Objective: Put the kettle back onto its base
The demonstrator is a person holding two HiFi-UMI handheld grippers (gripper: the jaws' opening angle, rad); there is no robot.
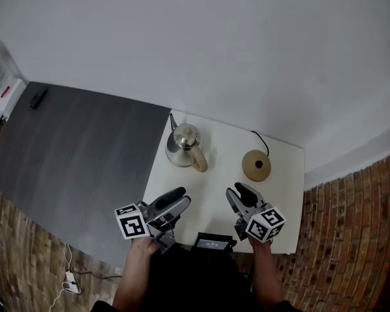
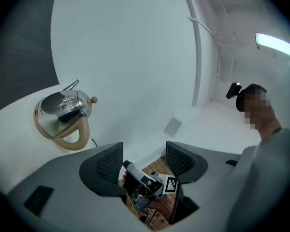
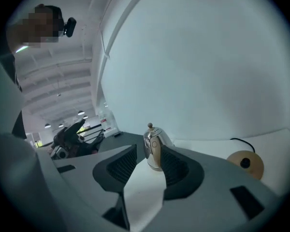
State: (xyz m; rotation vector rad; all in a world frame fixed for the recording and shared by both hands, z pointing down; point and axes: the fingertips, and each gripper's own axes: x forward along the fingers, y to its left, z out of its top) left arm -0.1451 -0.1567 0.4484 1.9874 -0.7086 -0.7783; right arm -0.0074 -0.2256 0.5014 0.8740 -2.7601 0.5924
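A steel kettle (image 1: 184, 146) with a tan handle and a thin spout stands on the white table (image 1: 221, 194), left of its round tan base (image 1: 256, 165). The two are apart. My left gripper (image 1: 175, 201) hovers over the table's front left, open with nothing between its jaws. My right gripper (image 1: 236, 192) is at the front right, also open and holding nothing. In the left gripper view the kettle (image 2: 63, 115) sits far off to the left of the gripper (image 2: 144, 161). In the right gripper view the kettle (image 3: 154, 146) stands well beyond the gripper (image 3: 147, 166), and the base (image 3: 245, 163) lies to the right.
A black cable (image 1: 260, 139) runs from the base toward the wall. A small black device (image 1: 213, 242) sits at the table's front edge. A dark grey surface (image 1: 78, 148) adjoins the table on the left. Brick floor (image 1: 351, 239) lies to the right.
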